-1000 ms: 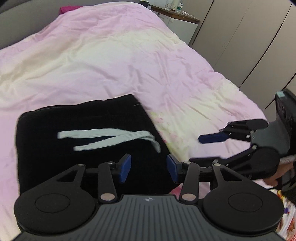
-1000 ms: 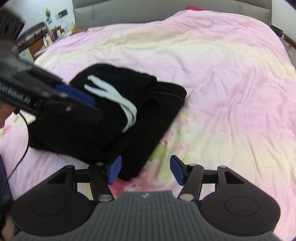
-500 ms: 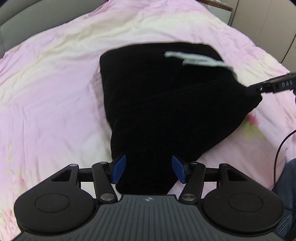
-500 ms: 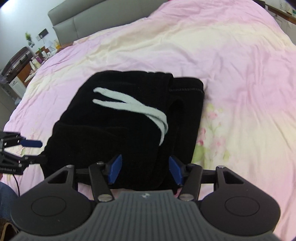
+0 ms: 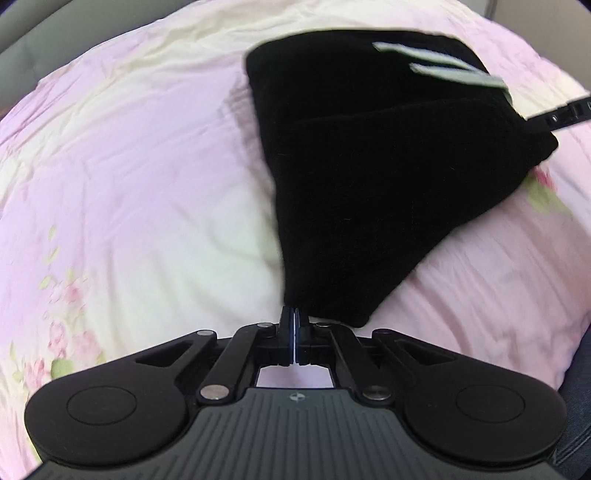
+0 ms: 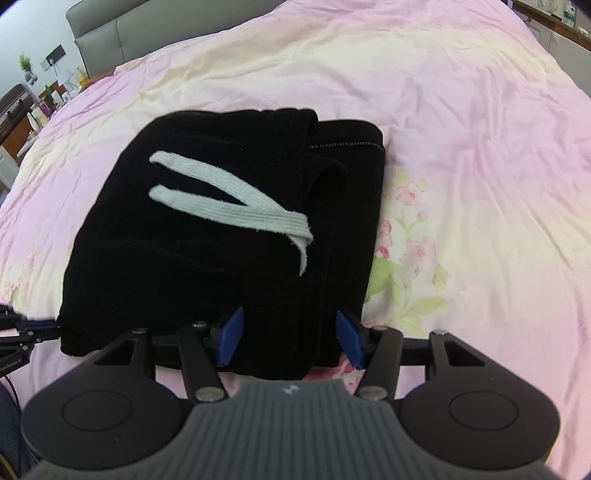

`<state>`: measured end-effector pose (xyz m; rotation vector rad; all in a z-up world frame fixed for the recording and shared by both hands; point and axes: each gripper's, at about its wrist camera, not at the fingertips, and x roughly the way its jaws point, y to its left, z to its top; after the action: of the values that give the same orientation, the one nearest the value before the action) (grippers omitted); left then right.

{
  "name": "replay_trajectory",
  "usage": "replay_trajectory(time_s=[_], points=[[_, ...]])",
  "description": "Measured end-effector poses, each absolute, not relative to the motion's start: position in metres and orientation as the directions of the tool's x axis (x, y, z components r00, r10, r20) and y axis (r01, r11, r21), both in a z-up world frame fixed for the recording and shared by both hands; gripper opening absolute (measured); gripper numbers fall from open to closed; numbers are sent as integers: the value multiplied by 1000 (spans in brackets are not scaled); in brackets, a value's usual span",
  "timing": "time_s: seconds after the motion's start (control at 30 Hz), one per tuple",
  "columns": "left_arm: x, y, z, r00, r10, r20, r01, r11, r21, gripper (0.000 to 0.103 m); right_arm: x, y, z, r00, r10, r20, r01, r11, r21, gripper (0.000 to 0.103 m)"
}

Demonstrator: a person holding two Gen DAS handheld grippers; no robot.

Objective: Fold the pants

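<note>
Black folded pants point(image 6: 207, 243) with a white drawstring point(image 6: 236, 206) lie on the pink bed cover. In the right wrist view my right gripper point(image 6: 290, 338) is open, its blue pads either side of the pants' near edge. In the left wrist view the pants point(image 5: 369, 166) stretch away from my left gripper point(image 5: 293, 325), which is shut at the pants' near corner; whether cloth is pinched between the fingers I cannot tell. The left gripper also shows at the left edge of the right wrist view point(image 6: 26, 328). The right gripper's finger point(image 5: 561, 116) reaches the pants' far right corner.
The pink and cream floral bed cover point(image 6: 461, 147) spreads all around the pants. A grey headboard point(image 6: 122, 33) stands at the back. A bedside table with small bottles point(image 6: 33, 107) is at the far left. A person's dark trouser leg point(image 5: 580, 387) shows at right.
My left gripper has closed from open and sits at the pants' near corner. My right gripper has moved closer, its open pads now around the pants' near edge.
</note>
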<state>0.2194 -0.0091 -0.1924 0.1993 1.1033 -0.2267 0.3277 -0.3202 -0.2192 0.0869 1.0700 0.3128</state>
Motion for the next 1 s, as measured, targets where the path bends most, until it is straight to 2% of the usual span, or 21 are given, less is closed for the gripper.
replay_trajectory(time_s=[0.07,0.1,0.17,0.33,0.57,0.63,0.67,0.7,0.73,0.8,0.9,1.0], points=[[227,8,-179,442,-116,-890,234,972,-11,3,331,-326,-208,450,328,-830,-204,943,262,52],[233,13,-171,451,-124,-884,219,975,-26,5,334,-329,-203,458,341,-821,-200,939,278,55],[249,14,-157,481,-111,-870,215,977,-6,8,343,-333,-195,476,355,-804,-183,935,304,62],[295,-2,-139,516,-98,-851,244,969,36,11,383,-338,-187,512,367,-777,-123,926,356,63],[337,-22,-149,523,-93,-847,249,967,48,13,441,-347,-228,458,454,-764,43,848,529,63],[346,-29,-153,523,-95,-847,250,967,46,14,449,-353,-244,450,508,-735,94,791,605,62],[350,-30,-155,521,-97,-848,249,968,42,14,451,-356,-251,457,541,-706,118,750,651,60],[354,-32,-156,520,-104,-848,244,969,31,14,454,-359,-255,464,568,-680,129,716,686,45],[356,-32,-156,522,-112,-845,239,971,19,14,456,-359,-258,465,594,-657,129,688,714,35],[362,-34,-155,538,-126,-834,229,973,1,14,457,-357,-253,464,591,-660,102,705,702,23],[374,-40,-150,575,-140,-806,224,975,-10,14,455,-346,-219,490,574,-656,-17,758,652,17],[388,-49,-141,604,-158,-782,228,974,-21,14,453,-338,-175,546,553,-629,-143,802,581,16]])
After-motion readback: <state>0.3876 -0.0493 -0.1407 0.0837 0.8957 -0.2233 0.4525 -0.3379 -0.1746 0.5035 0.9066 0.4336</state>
